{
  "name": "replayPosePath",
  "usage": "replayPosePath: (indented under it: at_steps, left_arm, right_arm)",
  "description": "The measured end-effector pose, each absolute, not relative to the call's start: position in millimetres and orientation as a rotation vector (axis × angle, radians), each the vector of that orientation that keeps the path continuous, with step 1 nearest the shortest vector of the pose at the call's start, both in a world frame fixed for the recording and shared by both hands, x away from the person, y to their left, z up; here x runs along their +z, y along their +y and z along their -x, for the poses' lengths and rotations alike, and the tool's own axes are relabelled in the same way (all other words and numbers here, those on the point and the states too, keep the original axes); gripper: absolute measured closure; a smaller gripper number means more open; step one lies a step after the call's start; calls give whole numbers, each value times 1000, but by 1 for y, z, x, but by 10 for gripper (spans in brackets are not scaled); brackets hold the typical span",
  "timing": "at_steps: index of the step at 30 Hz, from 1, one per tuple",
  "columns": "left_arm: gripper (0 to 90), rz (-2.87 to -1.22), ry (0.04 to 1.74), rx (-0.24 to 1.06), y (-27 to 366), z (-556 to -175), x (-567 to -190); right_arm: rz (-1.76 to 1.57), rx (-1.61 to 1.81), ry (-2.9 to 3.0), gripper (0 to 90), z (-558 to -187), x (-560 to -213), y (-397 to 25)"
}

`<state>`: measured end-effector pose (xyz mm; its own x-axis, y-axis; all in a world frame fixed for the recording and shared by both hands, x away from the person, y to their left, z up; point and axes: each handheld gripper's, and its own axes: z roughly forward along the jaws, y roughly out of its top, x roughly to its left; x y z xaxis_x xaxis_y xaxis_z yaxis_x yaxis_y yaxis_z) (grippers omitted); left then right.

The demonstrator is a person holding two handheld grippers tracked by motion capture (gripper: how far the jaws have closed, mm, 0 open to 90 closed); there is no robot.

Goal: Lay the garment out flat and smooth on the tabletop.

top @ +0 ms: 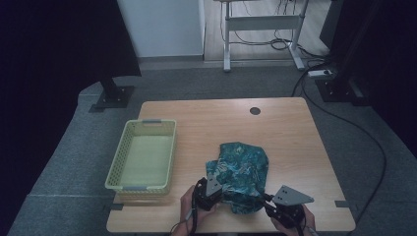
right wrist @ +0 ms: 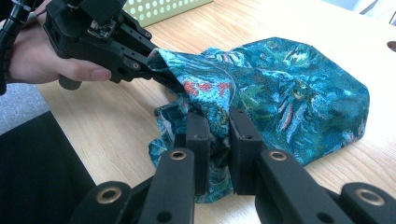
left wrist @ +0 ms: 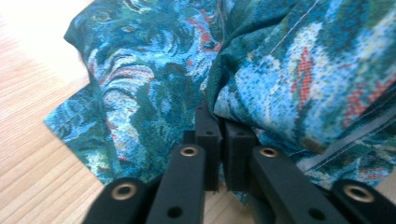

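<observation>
Your teal patterned cloth (top: 242,172) lies bunched on the tabletop (top: 285,132), near the front edge, between your two hands and right of the yellow-green basket (top: 142,155).

Left gripper (top: 209,189): in the left gripper view its jaws look pressed nearly together at the cloth's edge, a raised fold (left wrist: 299,79) sitting right over the tips. Fabric between the pads is hard to make out there. In the right gripper view you see that same left gripper (right wrist: 161,77) from the side with the cloth corner drawn up to its tips, so it's pinching the cloth. Your left hand (right wrist: 51,60) wraps the body.

Right gripper (top: 268,204): in the right gripper view (right wrist: 217,140) the jaws stand slightly apart with a bunched bit of cloth hem between them, pads touching fabric on both sides, pinching it. That hem is lifted a little off the tabletop; the rest of the cloth spreads away beyond the jaws, resting flat.

Basket well apart from both jaws.
</observation>
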<state>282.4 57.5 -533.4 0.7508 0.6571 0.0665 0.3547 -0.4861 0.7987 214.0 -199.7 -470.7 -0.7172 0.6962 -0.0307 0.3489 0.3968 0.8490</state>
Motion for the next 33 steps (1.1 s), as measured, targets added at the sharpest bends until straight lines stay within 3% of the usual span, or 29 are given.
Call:
replayPosePath:
  at_steps: [33]
  left_arm:
    - [900, -2050, 620, 372, 81, -246, -496]
  right_arm:
    - [-951, 1307, 2217, 796, -205, -466, -220]
